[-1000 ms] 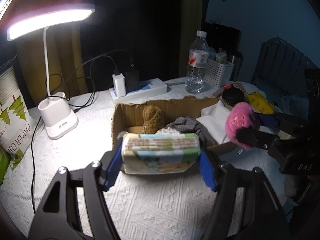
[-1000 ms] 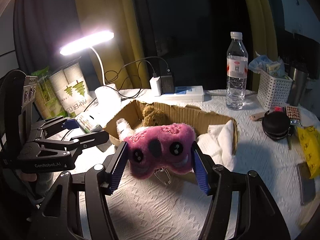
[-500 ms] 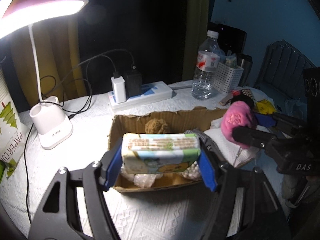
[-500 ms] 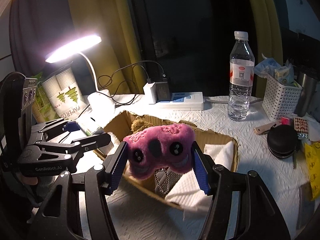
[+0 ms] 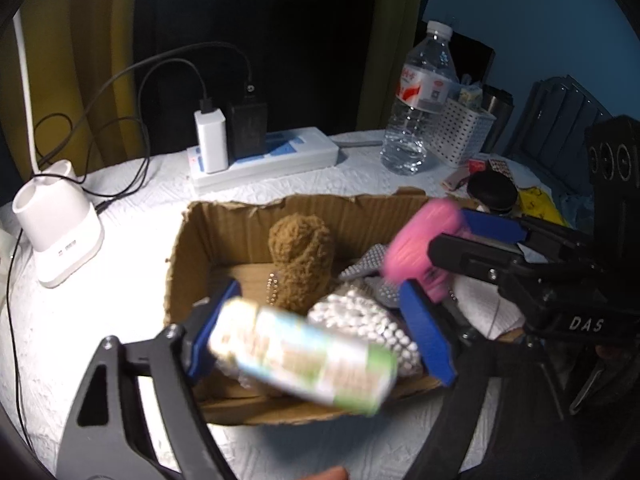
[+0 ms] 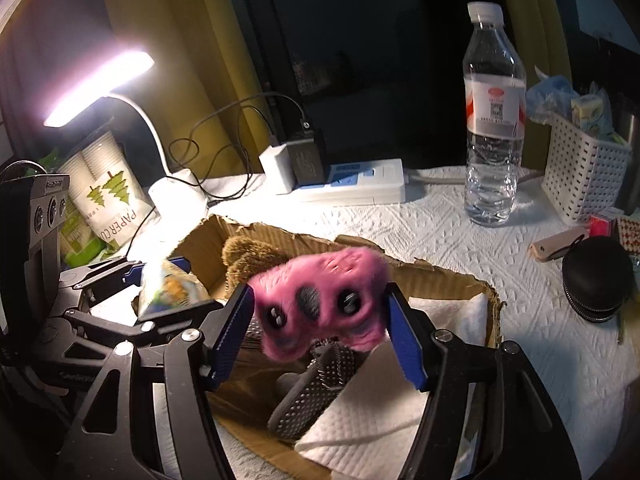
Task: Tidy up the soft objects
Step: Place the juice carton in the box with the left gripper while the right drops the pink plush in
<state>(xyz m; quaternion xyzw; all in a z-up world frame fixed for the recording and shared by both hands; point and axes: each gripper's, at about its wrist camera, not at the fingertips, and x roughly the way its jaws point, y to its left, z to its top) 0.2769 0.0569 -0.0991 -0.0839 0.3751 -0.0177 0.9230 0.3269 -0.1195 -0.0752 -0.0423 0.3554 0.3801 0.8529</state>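
Note:
My left gripper stands open over the cardboard box; the tissue pack is blurred, tilted and loose between the fingers, falling into the box. My right gripper is open too; the pink plush toy is blurred and dropping between its blue pads over the box. In the box lie a brown plush, a white beaded piece, a dark studded cloth and white tissue.
A lamp base, power strip with chargers, water bottle, white basket and black round case stand around the box on the white cloth. A paper-cup pack sits left.
Both grippers moved over the box and opened. The tissue pack and the pink plush have slipped loose and tilt downward into the box.

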